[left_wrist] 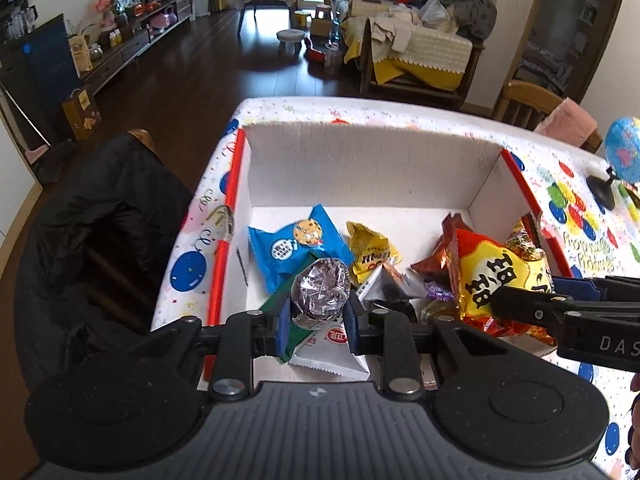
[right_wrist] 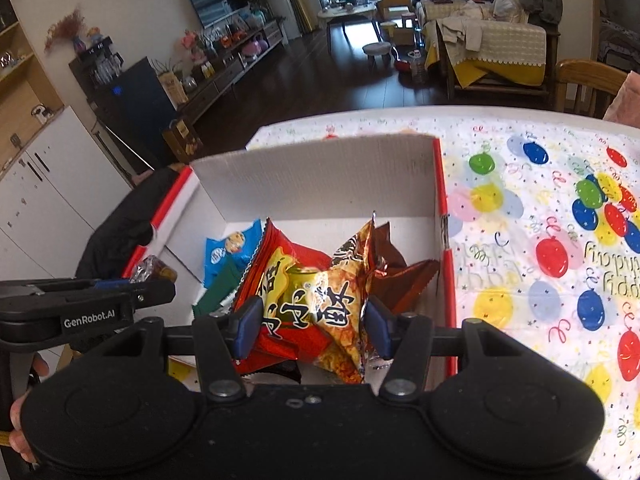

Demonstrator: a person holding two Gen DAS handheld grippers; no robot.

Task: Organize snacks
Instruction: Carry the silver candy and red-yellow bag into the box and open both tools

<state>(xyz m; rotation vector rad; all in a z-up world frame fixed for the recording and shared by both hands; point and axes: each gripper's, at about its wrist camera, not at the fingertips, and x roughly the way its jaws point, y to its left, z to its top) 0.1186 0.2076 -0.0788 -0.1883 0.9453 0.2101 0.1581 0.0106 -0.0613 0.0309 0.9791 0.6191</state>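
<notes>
A white cardboard box (left_wrist: 360, 172) with red edges holds several snack packets. My left gripper (left_wrist: 316, 322) is shut on a round chocolate snack in clear wrap (left_wrist: 320, 292) above the box's near left part. Below lie a blue cookie packet (left_wrist: 296, 248), a yellow packet (left_wrist: 370, 252), a green packet and a white packet (left_wrist: 332, 350). My right gripper (right_wrist: 312, 324) is shut on a red and yellow snack bag (right_wrist: 308, 304), held over the box (right_wrist: 320, 176). The bag also shows in the left wrist view (left_wrist: 492, 276). A brown foil packet (right_wrist: 400, 272) lies behind it.
The box sits on a table with a balloon-print cloth (right_wrist: 540, 200). A small globe (left_wrist: 624, 156) stands on the table to the right. A chair with a black jacket (left_wrist: 100, 232) is at the table's left side. A wooden chair (right_wrist: 584, 80) stands beyond the far edge.
</notes>
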